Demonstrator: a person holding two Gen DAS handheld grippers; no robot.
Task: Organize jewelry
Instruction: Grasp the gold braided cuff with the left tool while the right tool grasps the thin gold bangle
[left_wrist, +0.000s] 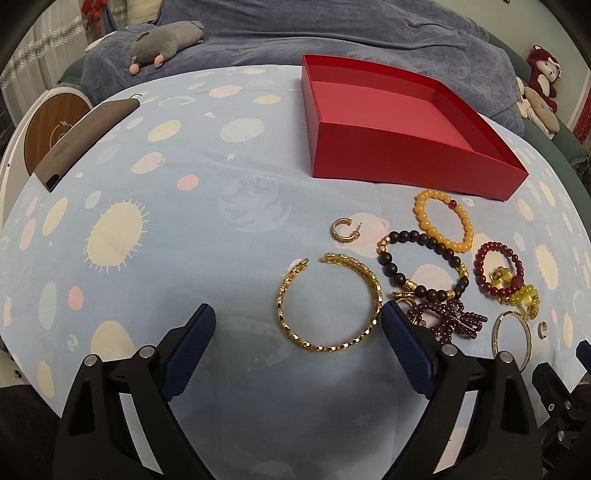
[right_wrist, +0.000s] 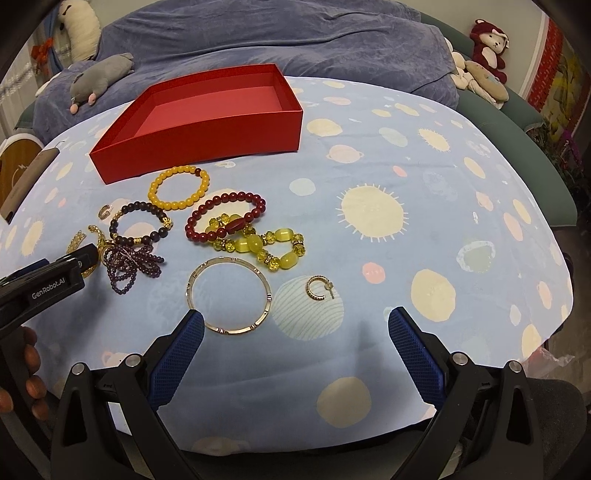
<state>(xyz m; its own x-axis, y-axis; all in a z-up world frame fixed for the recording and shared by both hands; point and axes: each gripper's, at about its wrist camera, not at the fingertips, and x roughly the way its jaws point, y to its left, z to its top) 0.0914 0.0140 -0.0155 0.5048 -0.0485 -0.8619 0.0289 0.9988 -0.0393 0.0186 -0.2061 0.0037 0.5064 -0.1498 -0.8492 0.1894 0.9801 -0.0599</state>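
An empty red box (left_wrist: 391, 110) (right_wrist: 207, 122) stands at the back of the table. Loose jewelry lies in front of it. A gold chain bangle (left_wrist: 328, 302) lies between the fingertips of my open left gripper (left_wrist: 299, 325). Nearby are a gold hoop earring (left_wrist: 341, 229), a dark bead bracelet (left_wrist: 421, 266) (right_wrist: 142, 223), an orange bead bracelet (left_wrist: 443, 219) (right_wrist: 179, 186), a red bead bracelet (right_wrist: 225, 216) and a purple bead cluster (right_wrist: 131, 266). My open right gripper (right_wrist: 295, 328) sits just before a thin metal bangle (right_wrist: 231, 293) and a second hoop earring (right_wrist: 319, 288).
The table wears a light blue cloth (right_wrist: 406, 206) with sun and planet prints. A yellow crystal bracelet (right_wrist: 266, 245) lies by the red one. A grey case (left_wrist: 88, 136) lies at the far left. A blue-covered sofa with plush toys (left_wrist: 166, 40) stands behind.
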